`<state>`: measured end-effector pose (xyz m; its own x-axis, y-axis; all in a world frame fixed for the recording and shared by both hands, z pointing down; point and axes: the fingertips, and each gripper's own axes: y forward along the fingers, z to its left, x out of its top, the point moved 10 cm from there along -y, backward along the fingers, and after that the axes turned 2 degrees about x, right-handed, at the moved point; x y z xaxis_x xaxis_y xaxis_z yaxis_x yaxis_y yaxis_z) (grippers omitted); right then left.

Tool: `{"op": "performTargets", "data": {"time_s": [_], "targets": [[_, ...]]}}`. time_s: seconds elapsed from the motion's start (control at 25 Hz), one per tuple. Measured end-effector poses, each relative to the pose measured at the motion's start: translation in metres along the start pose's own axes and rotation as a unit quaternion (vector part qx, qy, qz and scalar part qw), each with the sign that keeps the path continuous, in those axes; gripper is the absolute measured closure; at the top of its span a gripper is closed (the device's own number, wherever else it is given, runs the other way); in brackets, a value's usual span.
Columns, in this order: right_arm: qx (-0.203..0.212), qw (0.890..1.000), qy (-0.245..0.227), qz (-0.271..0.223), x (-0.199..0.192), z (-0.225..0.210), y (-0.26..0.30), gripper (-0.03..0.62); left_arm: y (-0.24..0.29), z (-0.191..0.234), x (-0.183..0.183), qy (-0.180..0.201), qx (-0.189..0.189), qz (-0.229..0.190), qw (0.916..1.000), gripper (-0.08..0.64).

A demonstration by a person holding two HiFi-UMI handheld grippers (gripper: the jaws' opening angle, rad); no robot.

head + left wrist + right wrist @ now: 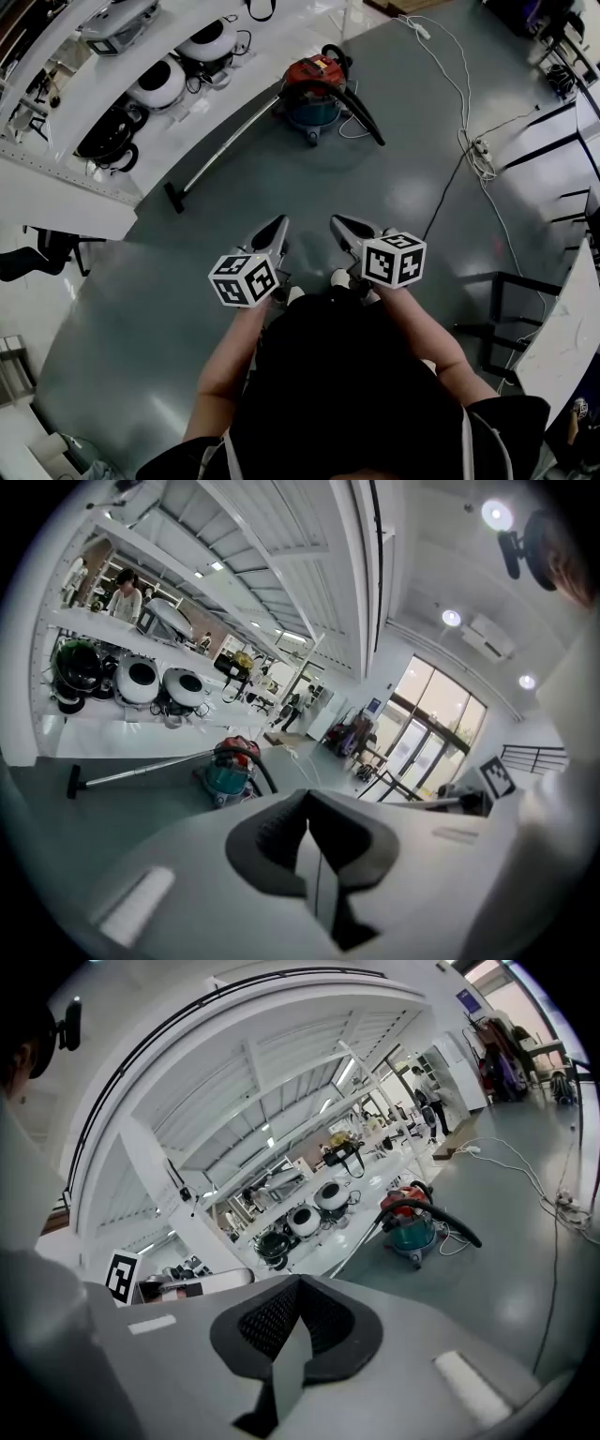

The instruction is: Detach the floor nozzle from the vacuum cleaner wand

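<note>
Ops: Grippers, what are they doing?

Rig: Both are sitting fully closed. On the left gripper point(278, 223) the pads point(272, 841) are pressing together with nothing between them. The right gripper point(338, 222) is doing the same: jaws meeting, empty. The person is holding them out side by side above the floor point(187, 309), tips pointing forward and slightly down.

Ops: Nozzle?

Rig: The vacuum point(314, 92) is standing on the floor well ahead of both grippers, red top over a teal body. The wand point(230, 141) is running from it toward the left in head view, sloping down to the floor. The nozzle point(174, 197) is sitting attached on that low end, resting on the floor just beside the white shelf point(84, 108). Neither gripper is touching any of it; both are hanging well apart from it.

Ops: Gripper views agreeing?

Rig: Yes. Each one is looking past closed tips at the vacuum and wand in the distance.

Ops: Anything else around?

Rig: A black hose point(361, 108) is arcing off the vacuum to the right. A white cable point(459, 103) is trailing across the floor to a power strip point(481, 150). Round appliances point(157, 84) are sitting on the shelf.
</note>
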<state>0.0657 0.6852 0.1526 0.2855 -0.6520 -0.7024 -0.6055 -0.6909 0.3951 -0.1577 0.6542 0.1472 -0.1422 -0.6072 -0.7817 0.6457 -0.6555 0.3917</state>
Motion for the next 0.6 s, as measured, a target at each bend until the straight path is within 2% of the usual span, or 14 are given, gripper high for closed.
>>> {"op": "performTargets", "data": {"time_s": [0.32, 0.48, 0.6], "targets": [[0.012, 1.000, -0.006, 0.013, 0.015, -0.023, -0.004, 0.600, 0.017, -0.015, 0.000, 0.023, 0.032, -0.001, 0.9992, 0.551], [0.016, 0.999, -0.013, 0.030, 0.020, -0.038, -0.006, 0.600, 0.032, -0.023, -0.004, 0.010, 0.040, -0.004, 0.9992, 0.549], [0.027, 0.999, -0.011, 0.037, 0.023, -0.049, -0.003, 0.600, 0.039, -0.029, -0.009, 0.015, 0.056, 0.006, 0.9983, 0.549]]}}
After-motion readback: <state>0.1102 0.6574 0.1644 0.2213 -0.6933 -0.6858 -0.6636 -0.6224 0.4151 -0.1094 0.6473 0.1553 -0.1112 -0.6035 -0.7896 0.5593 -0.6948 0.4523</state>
